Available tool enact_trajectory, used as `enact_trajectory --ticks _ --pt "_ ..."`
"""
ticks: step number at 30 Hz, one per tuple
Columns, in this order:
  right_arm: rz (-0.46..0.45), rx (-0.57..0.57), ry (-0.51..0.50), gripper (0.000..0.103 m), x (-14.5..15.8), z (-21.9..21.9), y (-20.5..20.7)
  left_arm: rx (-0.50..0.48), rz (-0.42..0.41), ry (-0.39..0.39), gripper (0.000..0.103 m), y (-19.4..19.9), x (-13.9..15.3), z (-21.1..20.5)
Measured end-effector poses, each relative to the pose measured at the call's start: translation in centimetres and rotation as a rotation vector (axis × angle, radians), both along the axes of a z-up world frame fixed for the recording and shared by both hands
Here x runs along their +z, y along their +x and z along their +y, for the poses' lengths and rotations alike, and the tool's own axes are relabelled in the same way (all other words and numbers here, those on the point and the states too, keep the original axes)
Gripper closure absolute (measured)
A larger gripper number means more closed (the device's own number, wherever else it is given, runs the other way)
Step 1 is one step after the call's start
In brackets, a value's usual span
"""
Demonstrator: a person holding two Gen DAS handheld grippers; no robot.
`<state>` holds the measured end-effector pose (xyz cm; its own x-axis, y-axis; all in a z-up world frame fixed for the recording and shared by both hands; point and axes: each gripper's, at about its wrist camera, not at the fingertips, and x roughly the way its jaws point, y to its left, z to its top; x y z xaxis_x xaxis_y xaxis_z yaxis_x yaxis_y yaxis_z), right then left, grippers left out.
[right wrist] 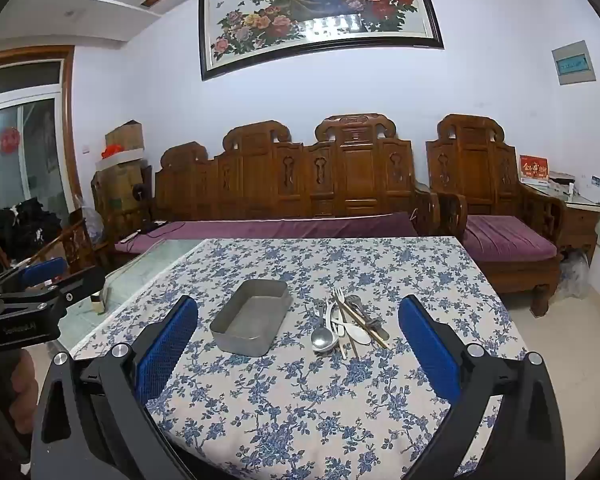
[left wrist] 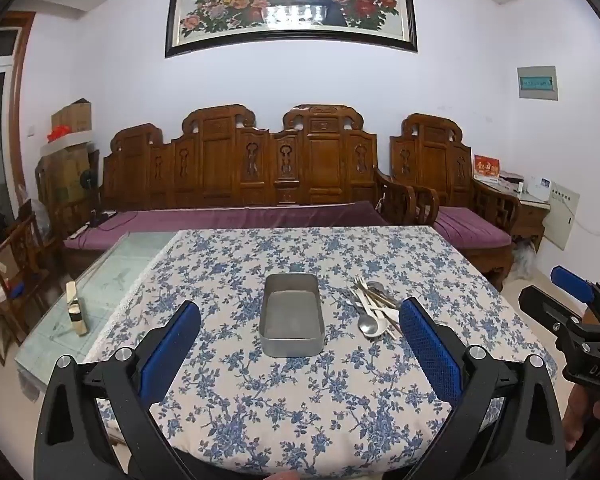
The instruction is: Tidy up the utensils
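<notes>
Two tongs hang over the near edge of the desk, and we hold both wide apart with nothing between the pads: the left tongs face the tin, the right tongs look at the gap between the tin and the utensils. We see the tin lying empty on the cloth, long side running away from us, and the utensils in a loose heap just to its right, not touching it as far as we can tell. In that heap we make out a steel spoon with its bowl toward us, a white spoon, a fork pointing away and chopsticks crossing the rest. We judge every piece light, stiff and rather slick, the steel most of all, so a pinch across a thin handle may twist or slip. We would take each by the middle of its handle, the topmost one first, since the pieces overlap and a low one could drag its neighbours. We expect the thin chopsticks, lying flat on soft cloth, to be the hardest to get under.
</notes>
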<state>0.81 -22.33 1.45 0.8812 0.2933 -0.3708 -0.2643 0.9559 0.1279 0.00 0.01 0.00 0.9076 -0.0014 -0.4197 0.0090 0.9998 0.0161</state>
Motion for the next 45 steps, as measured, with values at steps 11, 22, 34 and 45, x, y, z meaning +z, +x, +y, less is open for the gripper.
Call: enact_trajectory --ticks 11,22,34,45 --pt "0.008 0.007 0.0 0.003 -0.2 0.1 0.3 0.002 -0.004 -0.008 0.006 -0.2 -0.1 0.1" --pt "0.001 0.002 0.0 0.003 0.2 0.1 -0.1 0.001 -0.003 -0.004 0.006 -0.2 -0.1 0.2" --pt "0.002 0.001 0.0 0.003 -0.1 0.0 0.0 -0.001 -0.002 -0.006 0.006 -0.1 -0.1 0.2" --pt "0.002 0.002 -0.001 0.003 -0.3 -0.1 0.0 -0.002 -0.006 -0.007 0.006 -0.1 -0.2 0.2"
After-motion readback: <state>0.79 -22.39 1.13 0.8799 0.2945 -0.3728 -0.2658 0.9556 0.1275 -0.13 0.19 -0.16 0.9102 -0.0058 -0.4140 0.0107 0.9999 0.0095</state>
